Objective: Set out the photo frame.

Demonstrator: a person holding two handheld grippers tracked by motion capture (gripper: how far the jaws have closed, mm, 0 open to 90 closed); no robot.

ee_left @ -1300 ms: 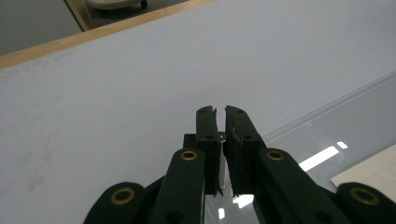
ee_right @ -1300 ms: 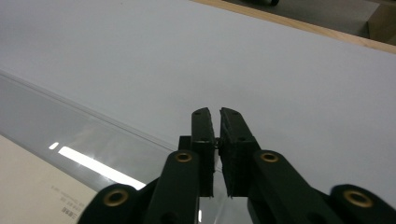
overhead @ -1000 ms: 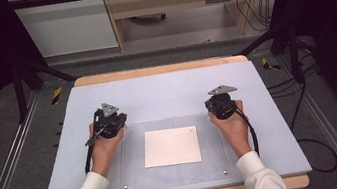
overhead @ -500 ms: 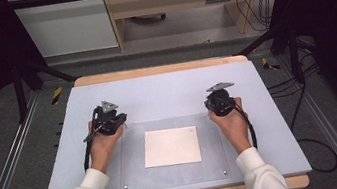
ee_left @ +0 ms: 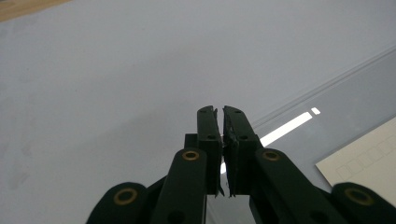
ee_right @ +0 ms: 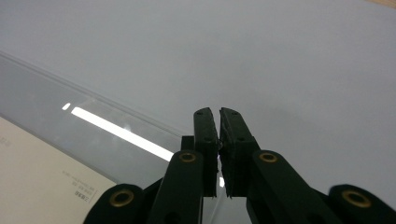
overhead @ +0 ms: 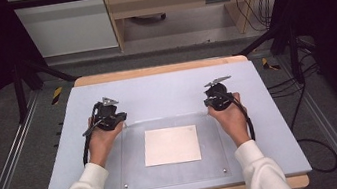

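Paper, a cream square sheet [overhead: 171, 145], lies flat in the middle of a clear rectangular plate [overhead: 132, 170] of glossy plastic or glass, which has small round fasteners at its near corners and catches a bright streak of light along its far edge. This plate rests on the bench [overhead: 166, 90], whose top is a smooth, matte, pale blue-grey mat with a light wooden edge showing at front and back.

Left tongs [overhead: 109, 114] sit at the plate's far left corner, held in a hand with a white sleeve; in the left gripper view the two black, flat-sided jaws stand pressed together with nothing between them, and a corner of the sheet, printed with faint boxes, shows at lower right. Right tongs [overhead: 218, 96] sit at the plate's far right corner, likewise closed and empty; the right gripper view shows the sheet's edge with small print at lower left. Each carries a grey three-cornered plate and a black cable.
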